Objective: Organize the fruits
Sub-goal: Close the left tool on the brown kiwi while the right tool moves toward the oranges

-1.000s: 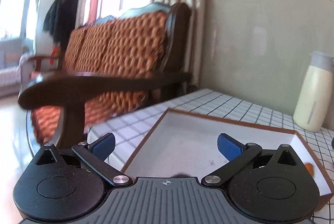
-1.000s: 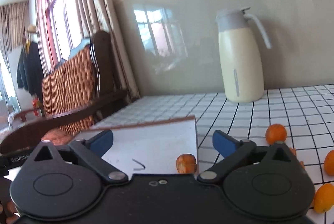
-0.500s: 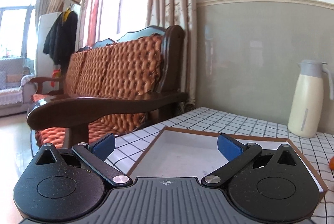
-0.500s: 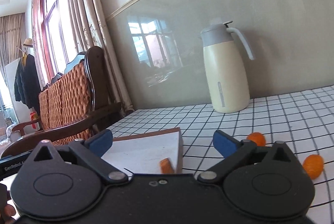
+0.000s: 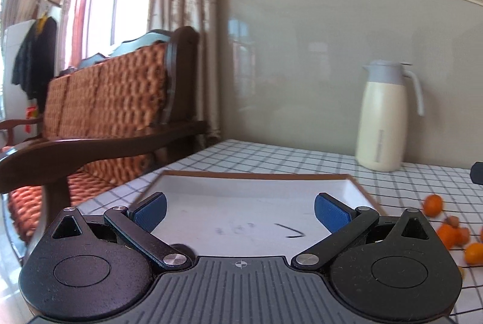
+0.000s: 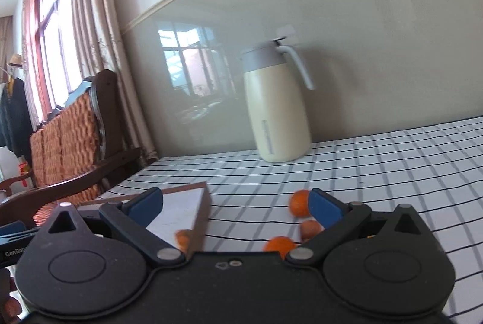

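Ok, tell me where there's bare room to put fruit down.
The tray floor between its brown rims is bare apart from pen marks. The checked cloth right of the thermos is open too. It is crowded by the tray's right edge, where the small oranges cluster.

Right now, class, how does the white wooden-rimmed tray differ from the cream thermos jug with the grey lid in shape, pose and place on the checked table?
The white wooden-rimmed tray lies low, flat and rectangular; the cream thermos jug stands upright, tall and rounded. The tray sits near the table's front by the small orange fruits; the jug stands at the back against the wall. The jug has a handle; the tray shows none. Both rest on the checked tablecloth.
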### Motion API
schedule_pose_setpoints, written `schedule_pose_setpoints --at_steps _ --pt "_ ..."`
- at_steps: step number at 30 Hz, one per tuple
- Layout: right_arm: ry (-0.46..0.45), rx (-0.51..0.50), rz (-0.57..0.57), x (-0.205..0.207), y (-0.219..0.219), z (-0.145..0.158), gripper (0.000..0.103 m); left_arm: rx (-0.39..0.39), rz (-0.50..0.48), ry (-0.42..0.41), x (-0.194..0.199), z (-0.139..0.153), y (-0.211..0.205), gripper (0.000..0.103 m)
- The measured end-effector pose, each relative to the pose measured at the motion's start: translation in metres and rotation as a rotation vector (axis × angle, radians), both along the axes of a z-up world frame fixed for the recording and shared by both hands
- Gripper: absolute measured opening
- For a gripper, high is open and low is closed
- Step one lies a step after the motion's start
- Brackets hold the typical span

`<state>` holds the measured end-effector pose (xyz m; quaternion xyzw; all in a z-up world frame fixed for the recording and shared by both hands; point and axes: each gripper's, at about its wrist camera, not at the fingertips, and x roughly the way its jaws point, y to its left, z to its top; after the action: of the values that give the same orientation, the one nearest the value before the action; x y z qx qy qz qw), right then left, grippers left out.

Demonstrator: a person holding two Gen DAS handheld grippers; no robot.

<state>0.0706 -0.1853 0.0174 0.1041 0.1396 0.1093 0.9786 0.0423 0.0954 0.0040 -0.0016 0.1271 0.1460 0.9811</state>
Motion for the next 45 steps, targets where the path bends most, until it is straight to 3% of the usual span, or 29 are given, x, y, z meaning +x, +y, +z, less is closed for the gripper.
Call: schedule_pose_setpoints --at_steps 19,24,35,45 --pt "0.118 0.017 -0.190 -0.015 -0.074 -0.013 0.097 0.021 -0.307 0.073 -0.002 -0.017 -0.103 0.103" --pt "0.135 -0.012 -0.185 -0.020 -0.080 -0.016 0.093 0.025 -0.373 0.124 0.001 -0.024 -0.127 0.088" --pt "0.177 -0.048 -0.143 -0.028 -0.085 -0.022 0.079 0.056 -0.444 0.171 0.001 -0.035 -0.162 0.075" --pt "0.192 -0.067 -0.120 -0.032 -0.085 -0.025 0.073 0.051 -0.459 0.199 0.007 -0.041 -0.175 0.074"
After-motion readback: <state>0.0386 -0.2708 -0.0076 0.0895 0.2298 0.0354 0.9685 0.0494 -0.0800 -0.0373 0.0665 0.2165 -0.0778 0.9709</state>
